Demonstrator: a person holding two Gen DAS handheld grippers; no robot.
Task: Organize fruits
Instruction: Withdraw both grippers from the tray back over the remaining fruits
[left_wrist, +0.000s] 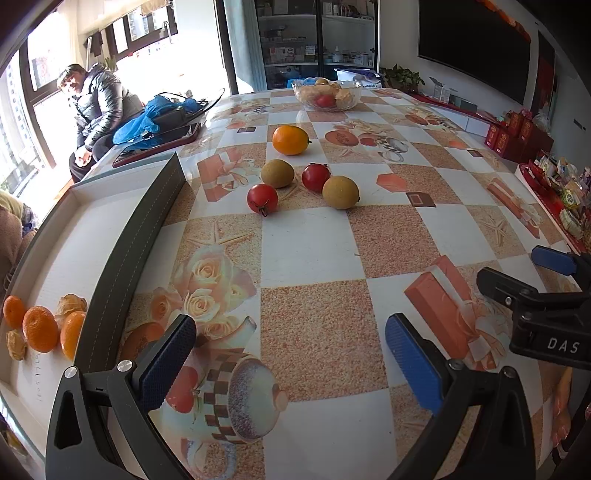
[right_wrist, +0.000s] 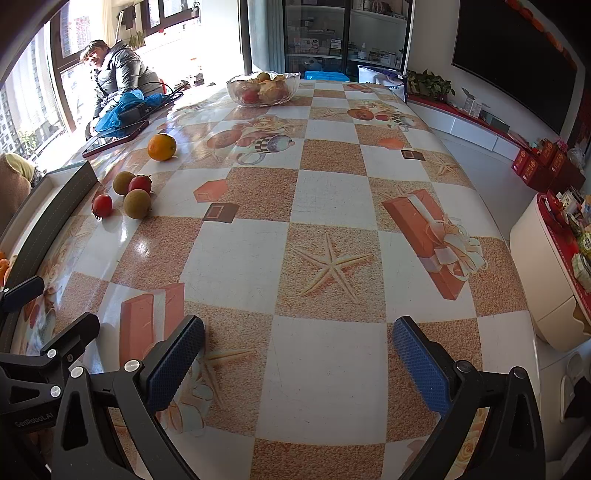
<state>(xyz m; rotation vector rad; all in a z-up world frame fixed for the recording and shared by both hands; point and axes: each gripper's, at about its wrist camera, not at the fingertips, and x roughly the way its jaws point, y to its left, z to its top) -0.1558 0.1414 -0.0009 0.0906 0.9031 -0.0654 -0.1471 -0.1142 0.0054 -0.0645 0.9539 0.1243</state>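
The left tongs (left_wrist: 290, 363) were spread wide with nothing between the blue pads (left_wrist: 413, 365). They hung over the near part of the counter (left_wrist: 314, 251), which had a cloth with squares, roses and starfish on it. The right tongs (right_wrist: 298, 363) were wide and empty too, over the near edge of the counter.

Just left of the left tongs sat a white tray (left_wrist: 74, 229) with a dark wall, along the counter's left edge. In its near end lay small oranges (left_wrist: 40, 334) and some peel (left_wrist: 70, 303).

Farther out, toward the middle of the counter, was a little bunch of fruit. Two red tomatoes (left_wrist: 262, 198) and two brown round fruits (left_wrist: 340, 192) lay close together, some of them touching. One big orange (left_wrist: 290, 140) sat just behind them, a bit apart.

At the far edge of the counter stood a glass bowl (left_wrist: 326, 95) with more fruit in it. Near the far left corner lay a blue bag (left_wrist: 147, 118) on a dark red tray (left_wrist: 159, 144). A person in a dark puffy coat (left_wrist: 98, 107) sat by the window past that corner.
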